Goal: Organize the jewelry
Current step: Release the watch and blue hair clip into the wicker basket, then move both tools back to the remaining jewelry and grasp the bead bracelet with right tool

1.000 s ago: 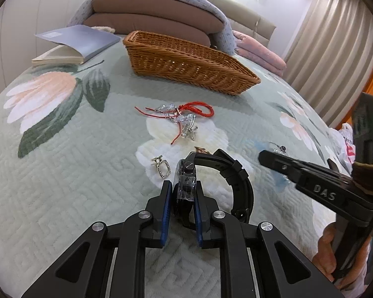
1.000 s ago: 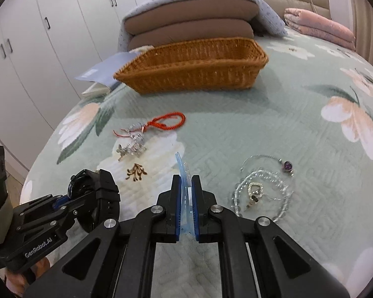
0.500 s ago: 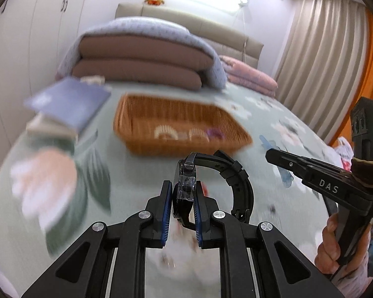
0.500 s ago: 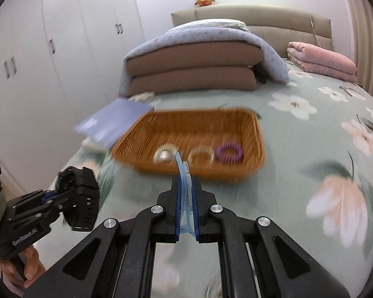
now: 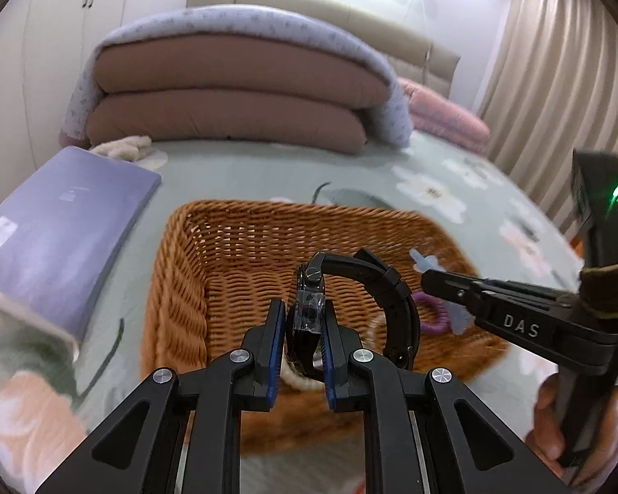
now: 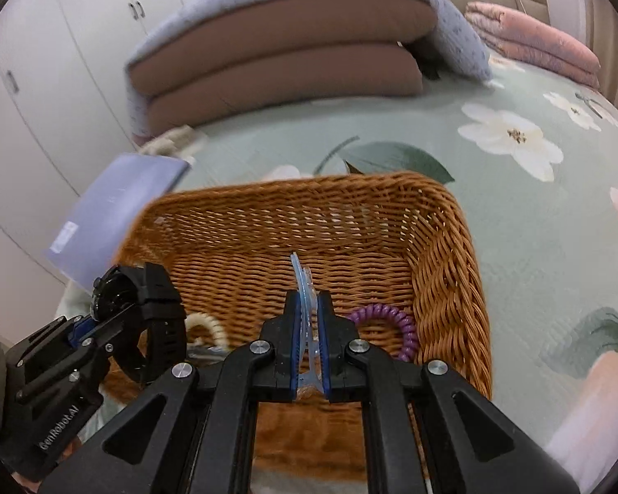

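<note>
My left gripper [image 5: 305, 315] is shut on a black wristwatch [image 5: 391, 296] and holds it above the wicker basket [image 5: 185, 288]. My right gripper [image 6: 308, 308] is shut on a pale blue translucent hair clip [image 6: 303, 284], also above the basket [image 6: 445, 271]. The right gripper shows in the left wrist view [image 5: 426, 278], to the right of the watch. The left gripper and watch [image 6: 144, 300] show at lower left in the right wrist view. A purple coil hair tie [image 6: 387, 321] and a cream coil hair tie [image 6: 206, 325] lie in the basket.
The basket sits on a green floral quilt [image 6: 535, 214]. A lavender book [image 5: 57, 234] lies left of the basket. Folded brown cushions under a blue blanket [image 5: 235, 94] and pink bedding [image 6: 531, 41] lie behind it. Cupboards [image 6: 41, 82] stand at left.
Both grippers have moved forward from the jewelry on the quilt to over the basket, carrying the watch and the hair clip. The basket now fills the lower middle of both views.
</note>
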